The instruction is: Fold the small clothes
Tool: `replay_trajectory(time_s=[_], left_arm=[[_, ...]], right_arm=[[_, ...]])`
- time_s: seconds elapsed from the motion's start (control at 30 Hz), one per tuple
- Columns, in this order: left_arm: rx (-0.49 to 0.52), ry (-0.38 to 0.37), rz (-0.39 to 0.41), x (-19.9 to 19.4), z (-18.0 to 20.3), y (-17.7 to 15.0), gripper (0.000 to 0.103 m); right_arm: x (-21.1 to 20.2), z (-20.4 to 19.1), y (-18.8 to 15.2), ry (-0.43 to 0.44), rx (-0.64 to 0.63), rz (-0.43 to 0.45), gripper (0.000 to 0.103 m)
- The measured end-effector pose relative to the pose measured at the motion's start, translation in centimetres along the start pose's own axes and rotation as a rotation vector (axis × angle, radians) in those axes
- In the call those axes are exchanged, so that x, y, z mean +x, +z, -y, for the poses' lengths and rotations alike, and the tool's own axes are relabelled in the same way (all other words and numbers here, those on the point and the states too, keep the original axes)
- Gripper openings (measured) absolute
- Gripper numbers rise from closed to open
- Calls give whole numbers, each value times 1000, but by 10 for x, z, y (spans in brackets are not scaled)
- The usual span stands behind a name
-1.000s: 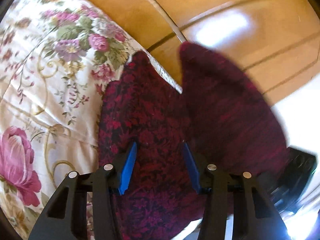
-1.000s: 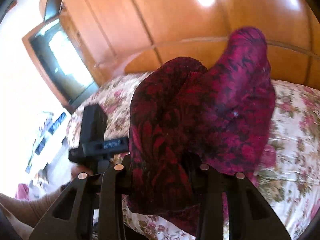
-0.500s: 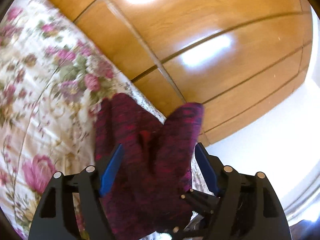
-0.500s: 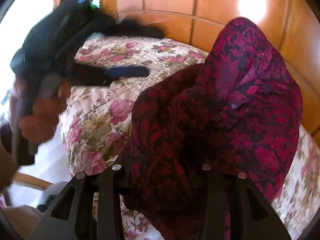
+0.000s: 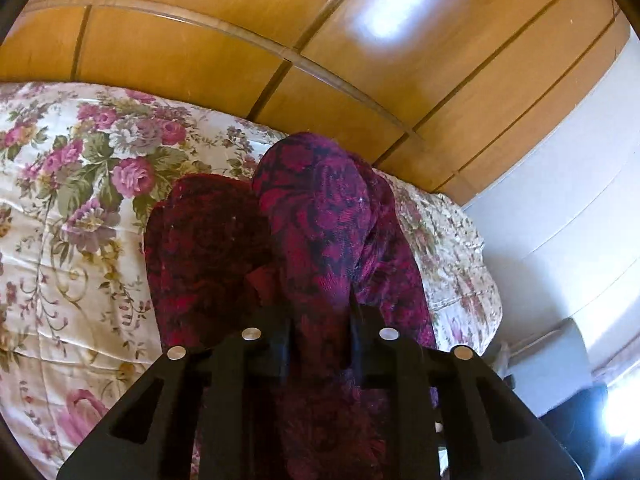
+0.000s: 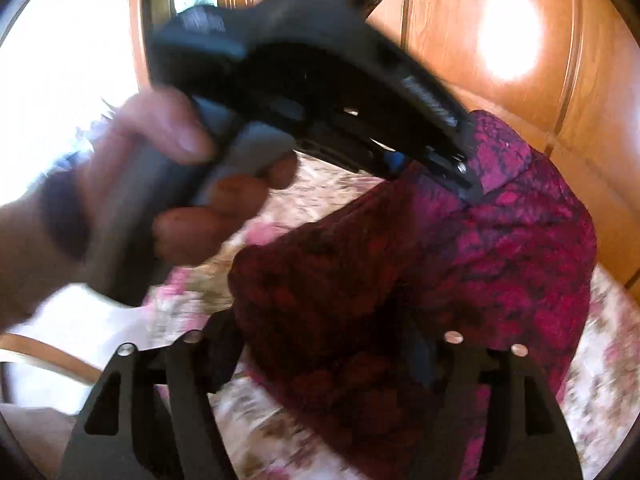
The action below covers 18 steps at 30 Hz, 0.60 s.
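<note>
Left gripper [image 5: 318, 320] has just been closing; its black jaws stand narrow and pinch a bunched fold of the dark red and magenta patterned knit garment [image 5: 320, 216]; cloth runs straight up from between the jaws, with one darker lobe to the left of the gripper and a brighter magenta lobe directly ahead; garment hangs lifted over the cream quilted bedspread with pink rose print [image 5: 72, 208], which spreads to the left of and beyond the jaws; glossy orange-brown wooden panels [image 5: 240, 40] rise past the bedspread.

Right gripper [image 6: 324, 344] has just been opening; jaws stand wide with the same garment [image 6: 500, 248] bulging up between them; whether the pads press the cloth cannot be told, since the fabric hides them; ahead and above, the left gripper [image 6: 452, 160] shows from the side, blurred, biting the top edge of the garment; a person's hand [image 6: 172, 184] wraps its grey handle, up and to the left of the right gripper's jaws; bedspread [image 6: 608, 360] lies under the garment.
</note>
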<state>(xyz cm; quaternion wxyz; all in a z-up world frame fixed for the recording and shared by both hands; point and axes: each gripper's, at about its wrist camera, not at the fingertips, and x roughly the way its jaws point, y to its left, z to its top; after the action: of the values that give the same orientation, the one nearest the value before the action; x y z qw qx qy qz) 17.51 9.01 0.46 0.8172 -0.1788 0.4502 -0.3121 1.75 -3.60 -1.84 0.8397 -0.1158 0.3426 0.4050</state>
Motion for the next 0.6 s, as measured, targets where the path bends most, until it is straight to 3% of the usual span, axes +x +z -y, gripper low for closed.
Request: replay_trajectory(time_s=[0.17, 0.23, 0.33, 0.43, 0.6], left_arm=[[-12, 12, 11, -7, -9, -8, 20], [-25, 11, 17, -5, -10, -8, 20], [-40, 16, 26, -8, -12, -13, 20], [-59, 26, 37, -13, -11, -18, 18], [-129, 62, 61, -22, -19, -38, 17]], right_arm=[[-54, 51, -10, 214, 232, 78, 75], [-70, 72, -14, 230, 309, 123, 75], [-79, 99, -19, 98, 370, 150, 76], [-60, 110, -21, -20, 367, 114, 75], [-20, 108, -21, -98, 325, 64, 74]])
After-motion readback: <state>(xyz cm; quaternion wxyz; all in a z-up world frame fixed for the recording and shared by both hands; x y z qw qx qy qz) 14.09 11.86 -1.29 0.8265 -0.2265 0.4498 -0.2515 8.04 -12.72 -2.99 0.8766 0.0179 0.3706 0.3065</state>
